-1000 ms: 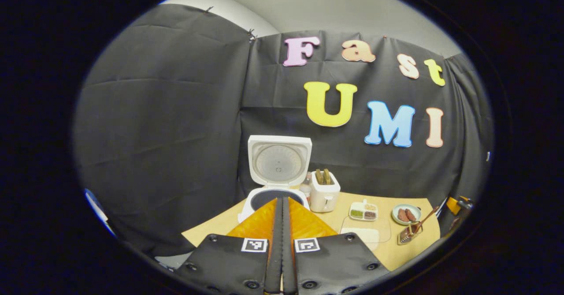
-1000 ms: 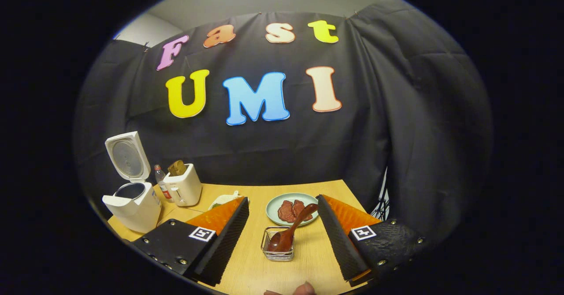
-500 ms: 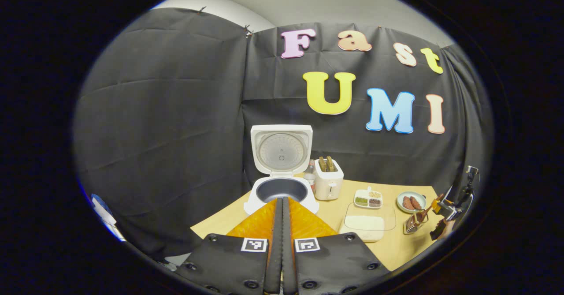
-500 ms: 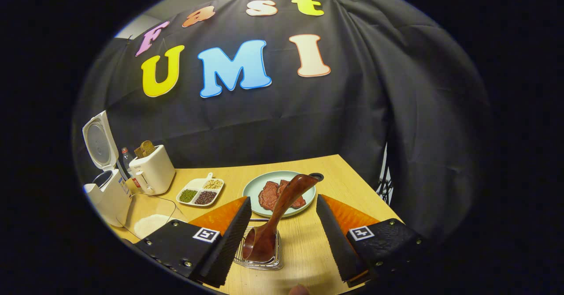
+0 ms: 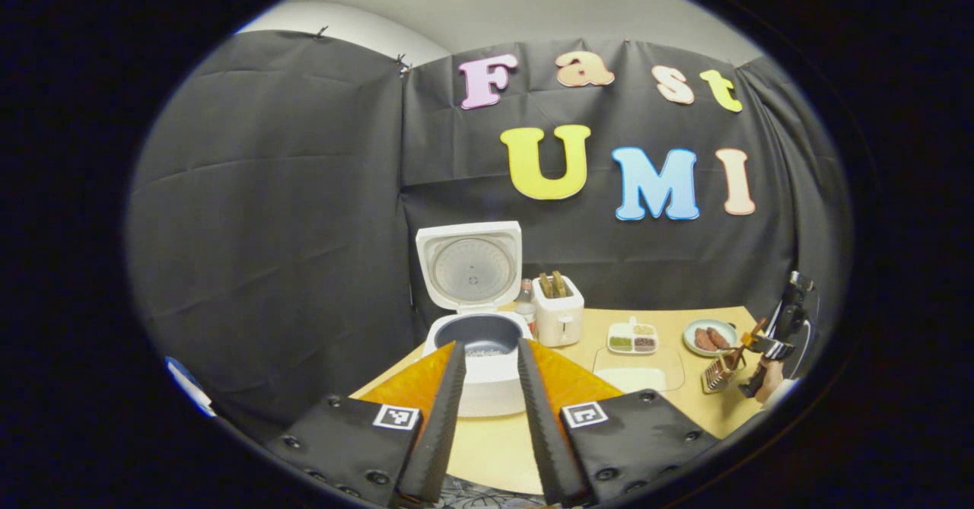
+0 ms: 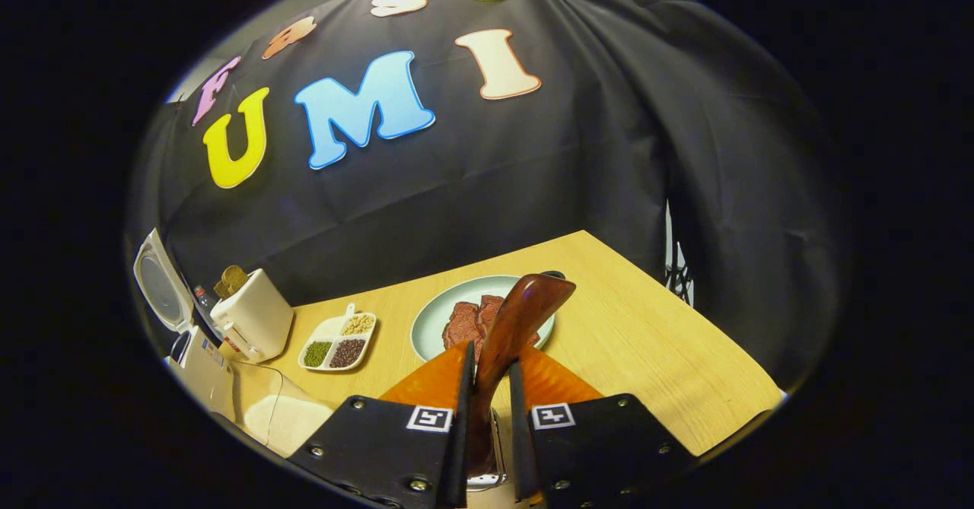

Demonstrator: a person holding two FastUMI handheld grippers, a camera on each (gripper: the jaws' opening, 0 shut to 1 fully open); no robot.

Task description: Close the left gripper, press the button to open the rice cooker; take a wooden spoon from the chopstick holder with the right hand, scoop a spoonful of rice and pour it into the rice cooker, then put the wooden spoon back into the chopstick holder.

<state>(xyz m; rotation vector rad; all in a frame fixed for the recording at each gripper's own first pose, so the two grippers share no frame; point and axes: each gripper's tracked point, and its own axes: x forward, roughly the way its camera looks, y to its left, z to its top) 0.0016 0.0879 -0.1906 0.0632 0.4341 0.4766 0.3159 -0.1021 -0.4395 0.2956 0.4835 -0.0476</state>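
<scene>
Right tongs (image 6: pixel 487 357) clamped on wooden spoon (image 6: pixel 511 325) handle above chopstick holder (image 6: pixel 487 480). Left tongs (image 5: pixel 487 353) apart before open rice cooker (image 5: pixel 479 341).

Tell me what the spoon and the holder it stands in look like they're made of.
The wooden spoon looks like dark reddish-brown wood with a smooth, glossy finish, judging by the sheen on its handle. The chopstick holder seems to be thin metal wire, open and shiny.
</scene>
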